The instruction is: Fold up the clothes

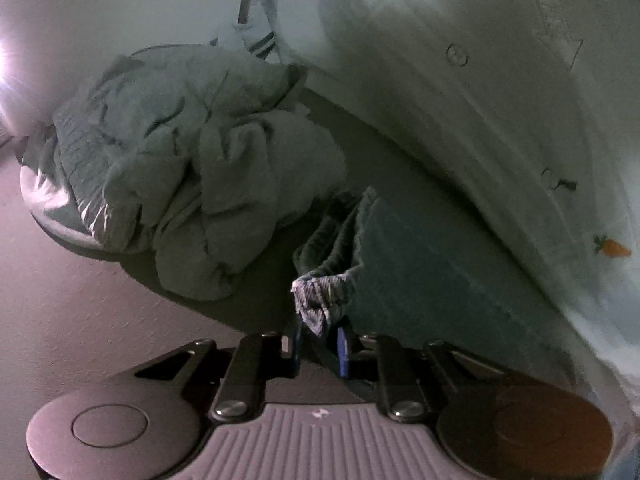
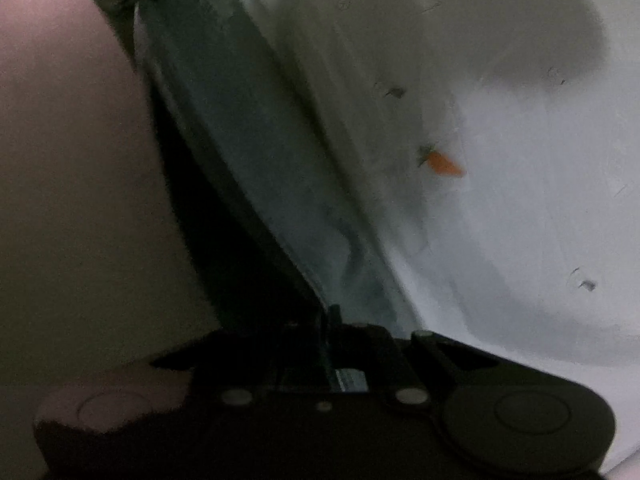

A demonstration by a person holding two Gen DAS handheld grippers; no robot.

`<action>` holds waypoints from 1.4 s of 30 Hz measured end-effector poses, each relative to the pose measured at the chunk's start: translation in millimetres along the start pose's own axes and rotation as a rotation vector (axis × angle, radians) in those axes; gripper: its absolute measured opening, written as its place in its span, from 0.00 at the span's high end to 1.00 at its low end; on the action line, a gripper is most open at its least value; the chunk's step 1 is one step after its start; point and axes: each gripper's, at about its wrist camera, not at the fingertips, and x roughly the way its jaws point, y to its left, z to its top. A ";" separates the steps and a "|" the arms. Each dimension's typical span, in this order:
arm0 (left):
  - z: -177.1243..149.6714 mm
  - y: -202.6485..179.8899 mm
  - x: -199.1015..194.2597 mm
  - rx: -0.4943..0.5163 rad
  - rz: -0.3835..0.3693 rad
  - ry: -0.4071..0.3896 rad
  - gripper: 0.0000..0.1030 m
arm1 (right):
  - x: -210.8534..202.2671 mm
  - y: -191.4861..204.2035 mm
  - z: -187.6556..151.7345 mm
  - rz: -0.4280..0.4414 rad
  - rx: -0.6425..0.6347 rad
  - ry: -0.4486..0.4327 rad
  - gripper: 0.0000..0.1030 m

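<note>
A pale garment [image 1: 500, 112] with buttons and a small orange carrot emblem [image 1: 612, 248] hangs stretched between both grippers. Its darker teal inner side [image 1: 420, 248] faces the left wrist camera. My left gripper [image 1: 320, 340] is shut on a bunched, ribbed corner of the garment [image 1: 320, 292]. My right gripper [image 2: 332, 320] is shut on another edge of the same garment [image 2: 520, 200], whose teal fold [image 2: 248, 140] runs up and away. The carrot emblem also shows in the right wrist view [image 2: 444, 164].
A crumpled pile of pale green-grey clothes [image 1: 192, 172] lies on a dark round surface [image 1: 60, 224] at the left. Pinkish floor [image 1: 80, 320] spreads below and to the left. A striped cloth [image 1: 260, 40] shows behind the pile.
</note>
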 end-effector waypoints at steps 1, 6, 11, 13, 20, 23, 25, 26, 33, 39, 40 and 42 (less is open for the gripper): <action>-5.0 1.7 9.1 0.022 0.032 0.021 0.80 | 5.2 6.7 -2.1 0.026 -0.005 0.016 0.91; -15.6 3.4 21.1 0.076 0.103 0.066 0.63 | 2.5 3.8 -16.0 -0.011 0.115 0.078 0.41; -12.4 -1.6 11.1 0.142 0.116 0.037 0.45 | 6.4 -39.0 -72.8 -0.163 0.366 0.245 0.36; -12.4 -4.0 4.5 0.127 0.109 0.030 0.44 | 17.2 -61.6 -104.3 -0.228 0.455 0.332 0.42; -59.0 -48.5 -46.3 0.138 0.070 -0.006 0.39 | 62.0 -125.4 -183.5 -0.324 0.753 0.441 0.52; -90.5 -74.1 -69.4 0.131 0.076 -0.002 0.39 | 69.1 -134.8 -204.8 -0.318 0.774 0.426 0.54; -112.4 -94.4 -85.4 0.154 0.068 0.000 0.37 | 50.8 -135.6 -218.3 -0.265 0.816 0.408 0.59; -123.9 -105.4 -93.1 0.176 0.065 0.000 0.37 | 40.9 -135.7 -225.0 -0.237 0.837 0.398 0.59; -203.7 -198.3 -100.6 0.303 0.021 0.059 0.32 | -38.3 -169.0 -290.9 -0.074 1.031 0.152 0.41; -248.0 -298.0 -76.7 0.445 -0.065 0.106 0.30 | -32.5 -242.4 -409.7 -0.078 1.547 0.135 0.31; -253.2 -314.2 -71.3 0.471 -0.081 0.118 0.30 | -27.6 -249.5 -425.2 -0.073 1.617 0.116 0.28; -260.8 -344.9 -59.0 0.524 -0.105 0.133 0.29 | -17.0 -262.7 -455.1 -0.062 1.752 0.075 0.23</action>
